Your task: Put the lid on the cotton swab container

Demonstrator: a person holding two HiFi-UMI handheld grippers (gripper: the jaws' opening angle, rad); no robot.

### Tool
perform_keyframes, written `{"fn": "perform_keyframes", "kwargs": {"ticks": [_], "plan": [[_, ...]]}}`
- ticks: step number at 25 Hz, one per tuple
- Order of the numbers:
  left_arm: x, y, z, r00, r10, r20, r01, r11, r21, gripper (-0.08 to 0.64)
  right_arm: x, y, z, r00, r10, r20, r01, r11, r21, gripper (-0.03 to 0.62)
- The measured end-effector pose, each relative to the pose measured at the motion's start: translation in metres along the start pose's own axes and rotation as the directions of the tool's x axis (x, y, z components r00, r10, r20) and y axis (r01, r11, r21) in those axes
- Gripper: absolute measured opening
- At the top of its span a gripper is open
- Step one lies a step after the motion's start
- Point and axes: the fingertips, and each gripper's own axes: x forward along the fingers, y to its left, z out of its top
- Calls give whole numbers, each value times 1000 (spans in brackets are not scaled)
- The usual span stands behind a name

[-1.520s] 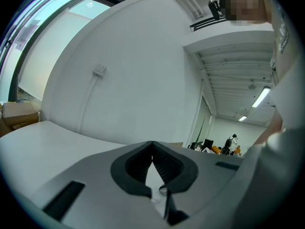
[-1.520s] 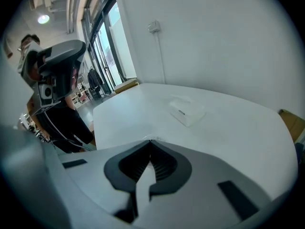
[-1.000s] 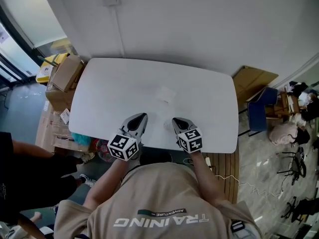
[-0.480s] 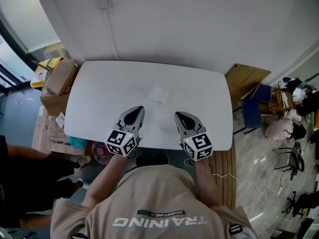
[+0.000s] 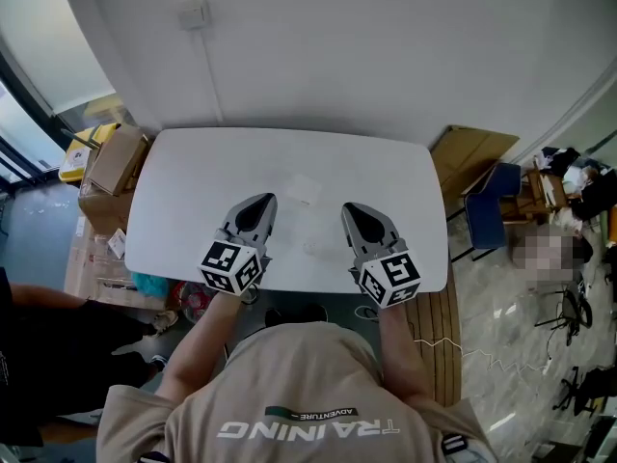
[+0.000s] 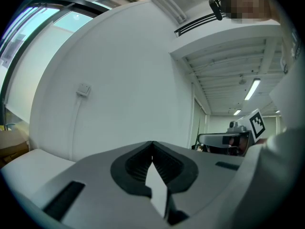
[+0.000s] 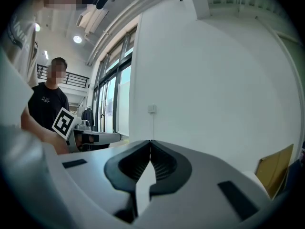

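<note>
- Plain white wall fills the top of the head view, with a small white wall box up on the left.
- White rounded-corner counter sits right against it, and you're standing at its near edge.
- Brown cardboard boxes are stacked off the counter's left end, and a flat brown cardboard sheet leans at the right end.
- Your left claw is over the near part of the counter. It's clenched, tips meeting, with nothing between them.
- Same for your right claw: pinched together and empty. It's well apart from the left one.
- A squarish clear plastic piece lies on the counter just past the two claws, touching neither.
- A smaller clear plastic piece lies between the claws, nearer you.
- Both pieces are too washed out to tell which is the container and which is the lid.
</note>
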Motion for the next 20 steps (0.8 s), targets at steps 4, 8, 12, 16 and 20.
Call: {"fn": "perform_keyframes", "kwargs": {"ticks": [4, 8, 12, 16, 20], "plan": [[4, -3, 10, 1000, 1, 4, -1, 1000, 7, 14, 1, 0, 10, 999, 17, 28, -17, 999, 30, 15], [1, -8, 13, 1000, -5, 12, 5, 1000, 9, 14, -2, 3, 13, 999, 26, 43, -27, 999, 37, 15], [0, -12, 13, 1000, -3, 17, 3, 1000, 8, 14, -3, 4, 13, 999, 37, 29, -37, 999, 12, 15], [-3, -17, 10, 1000, 1, 15, -1, 1000, 5, 14, -7, 7, 11, 999, 46, 20, -46, 999, -4, 15], [-6, -20, 5, 1000, 0, 10, 0, 1000, -1, 14, -9, 9, 9, 998, 53, 18, -53, 999, -2, 15]]}}
